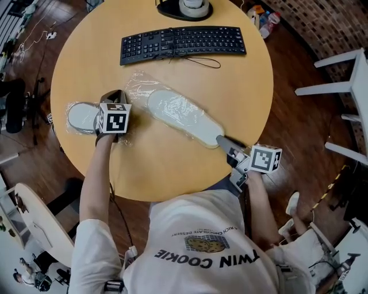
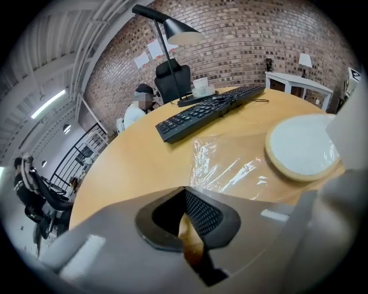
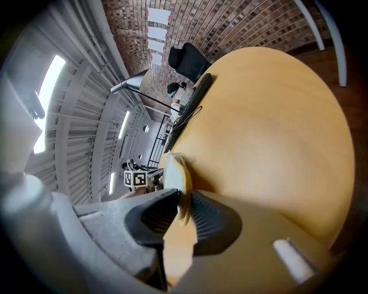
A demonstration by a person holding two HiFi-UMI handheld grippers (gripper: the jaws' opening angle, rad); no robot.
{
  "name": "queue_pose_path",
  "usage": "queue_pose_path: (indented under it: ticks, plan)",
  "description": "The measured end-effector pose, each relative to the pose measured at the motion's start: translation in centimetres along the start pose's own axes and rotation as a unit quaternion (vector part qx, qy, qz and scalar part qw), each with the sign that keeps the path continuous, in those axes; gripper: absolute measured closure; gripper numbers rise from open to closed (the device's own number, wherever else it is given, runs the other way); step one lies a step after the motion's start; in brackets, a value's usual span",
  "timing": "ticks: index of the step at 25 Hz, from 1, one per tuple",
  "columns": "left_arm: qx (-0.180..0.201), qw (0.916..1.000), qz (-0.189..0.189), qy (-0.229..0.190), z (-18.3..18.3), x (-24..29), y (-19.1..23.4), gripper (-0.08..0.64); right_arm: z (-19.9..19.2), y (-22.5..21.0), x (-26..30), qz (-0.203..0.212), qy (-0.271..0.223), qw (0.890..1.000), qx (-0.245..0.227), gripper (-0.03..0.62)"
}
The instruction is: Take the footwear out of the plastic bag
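The left tongs [image 1: 114, 95] hid the right end of the left slipper [image 1: 80, 116]; the right tongs [image 1: 221, 139] covered the near tip of the right slipper [image 1: 184, 115]. The lamp base [image 1: 167, 10] at the far edge of the counter [image 1: 241, 86] was cut off, as was the right-hand chair [image 1: 322, 88].

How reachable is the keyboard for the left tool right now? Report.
Probably reachable: only bare table and the plastic bag lie between left tool and keyboard, though it must first release the bag.

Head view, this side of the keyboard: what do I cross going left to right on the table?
Grey slipper → left gripper → crumpled end of the plastic bag → wrapped slipper → right gripper, clamped on that slipper's near end.
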State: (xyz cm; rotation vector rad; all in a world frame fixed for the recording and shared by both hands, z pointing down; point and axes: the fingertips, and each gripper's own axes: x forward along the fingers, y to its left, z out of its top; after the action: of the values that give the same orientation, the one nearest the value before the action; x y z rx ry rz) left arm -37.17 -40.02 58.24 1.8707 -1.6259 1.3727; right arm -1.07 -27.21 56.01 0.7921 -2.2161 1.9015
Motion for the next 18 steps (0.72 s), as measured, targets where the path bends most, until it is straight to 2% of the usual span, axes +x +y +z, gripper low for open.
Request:
queue_pose_path:
  ticks: [5,8,11,18]
  plan:
    - [-0.003,1.0,0.006,0.002,0.0,-0.1,0.1,0.557,0.1,-1.0,-2.5,0.002,-0.011,1.0,-0.01,0.522]
    - [-0.006,0.9999,0.011,0.005,0.3,-0.1,0.1,0.557,0.3,-2.0,-4.4,-0.012,-0.017,1.0,-0.012,0.522]
    - [-0.007,0.9998,0.018,0.005,0.6,0.0,0.0,0.557,0.7,-2.1,-5.6,0.0,-0.03,0.999,-0.016,0.522]
    - [-0.014,0.9992,0.036,0.01,0.1,-0.3,-0.1,0.557,0.5,-3.7,-8.4,-0.028,-0.028,0.998,-0.041,0.522]
